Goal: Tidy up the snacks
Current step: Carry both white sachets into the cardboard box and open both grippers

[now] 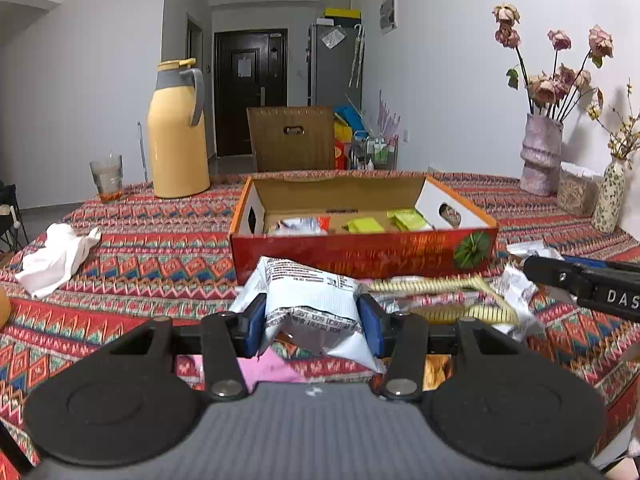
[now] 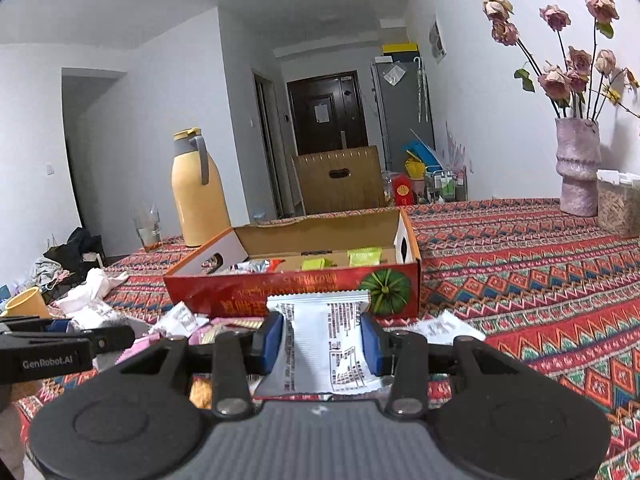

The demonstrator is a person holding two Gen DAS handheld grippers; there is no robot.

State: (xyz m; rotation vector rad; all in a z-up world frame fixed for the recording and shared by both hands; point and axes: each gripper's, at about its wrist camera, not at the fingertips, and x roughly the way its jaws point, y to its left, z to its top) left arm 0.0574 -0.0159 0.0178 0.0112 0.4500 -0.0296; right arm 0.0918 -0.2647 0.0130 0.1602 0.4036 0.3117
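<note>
Left claw (image 1: 312, 320) was clamped on a crumpled white snack packet (image 1: 308, 292), held just in front of the red cardboard box (image 1: 360, 252) on the bench (image 1: 160, 240). Right claw (image 2: 322, 344) was clamped on a flat white snack packet (image 2: 324, 332), also just in front of the box. Green packets (image 1: 384, 222) lay inside the box; more wrappers (image 1: 460, 300) sat at its front wall.
</note>
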